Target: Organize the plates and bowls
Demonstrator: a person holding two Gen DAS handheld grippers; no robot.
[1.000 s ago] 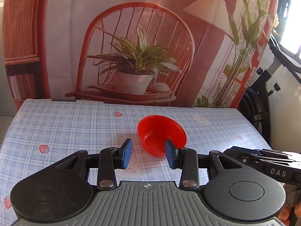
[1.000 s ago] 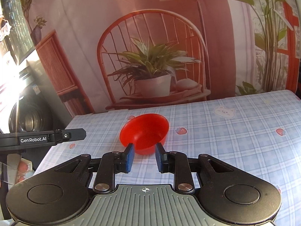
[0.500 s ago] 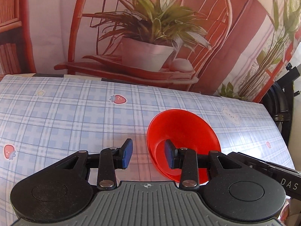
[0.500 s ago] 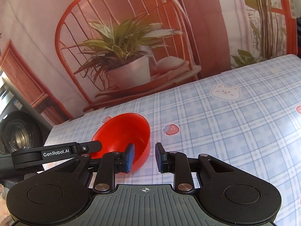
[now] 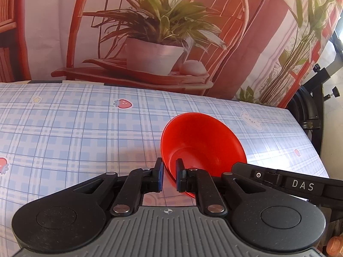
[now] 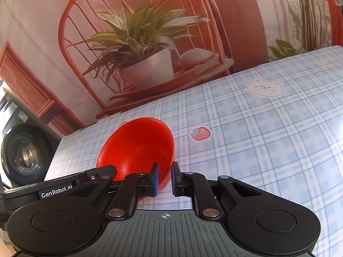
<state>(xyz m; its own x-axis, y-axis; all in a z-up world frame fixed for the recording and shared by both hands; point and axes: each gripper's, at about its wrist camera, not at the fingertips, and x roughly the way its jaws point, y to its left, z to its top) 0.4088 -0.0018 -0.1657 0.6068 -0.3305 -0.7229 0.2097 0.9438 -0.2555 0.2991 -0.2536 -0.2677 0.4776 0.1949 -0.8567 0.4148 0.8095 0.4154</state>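
A red bowl [image 5: 203, 145] sits on the blue checked tablecloth [image 5: 64, 139]; it also shows in the right wrist view [image 6: 137, 147]. My left gripper [image 5: 169, 176] is shut on the bowl's left rim, one finger inside and one outside. My right gripper [image 6: 165, 177] is shut on the bowl's right rim in the same way. The bowl looks tilted toward both cameras. Each gripper's body shows in the other's view, the right one [image 5: 289, 184] and the left one [image 6: 57, 190].
A printed backdrop [image 5: 160, 32] of a chair and potted plant hangs behind the table's far edge. An exercise bike [image 5: 315, 111] stands off the table's right side. A washing machine [image 6: 23, 154] stands off its left side.
Both grippers have moved forward to the bowl and closed, the left from wide open, onto opposite sides of its rim. The bowl now looks nearer and more tilted.
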